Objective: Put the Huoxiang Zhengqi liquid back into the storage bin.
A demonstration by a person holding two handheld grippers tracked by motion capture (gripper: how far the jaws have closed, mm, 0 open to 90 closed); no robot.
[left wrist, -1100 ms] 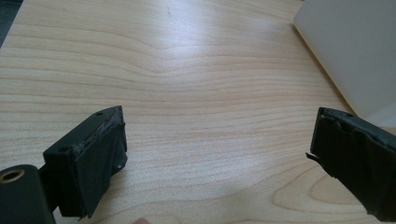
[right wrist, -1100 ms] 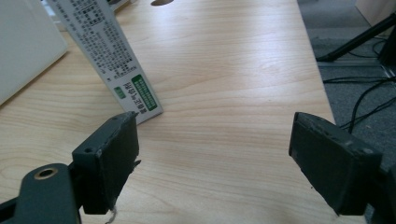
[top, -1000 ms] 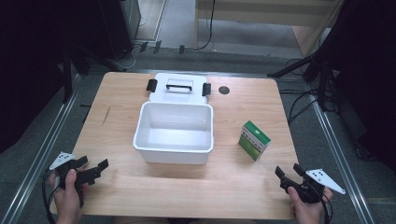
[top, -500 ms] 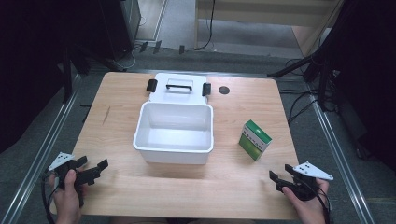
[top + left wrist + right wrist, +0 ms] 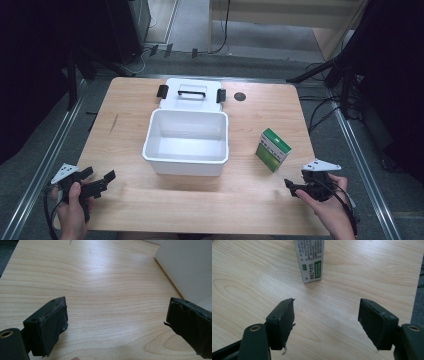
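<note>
My right gripper (image 5: 325, 315) has its 2 jaws parted with nothing between them; they have just been closing a little, from wider, yet the gap looks wider than the narrow face of the carton ahead. That green and white carton (image 5: 310, 261) stands upright on the wooden table (image 5: 250, 200), just ahead of the jaws and slightly left of their centre line, well apart from the pads. In the high view the right gripper (image 5: 295, 186) sits near the table's front right corner, with the carton (image 5: 273, 149) between it and the open white storage box (image 5: 186, 142), whose lid (image 5: 190, 93) lies flat behind it. My left gripper (image 5: 117, 322) is parted wide over bare wood, holding nothing, with the box wall at its far right. I judge the step in hand to be reaching for the carton. To do it well I would swing slightly left so the carton centres in the gap, advance low until both pads straddle its sides, then squeeze gently, since a light carton tips or crushes easily.
</note>
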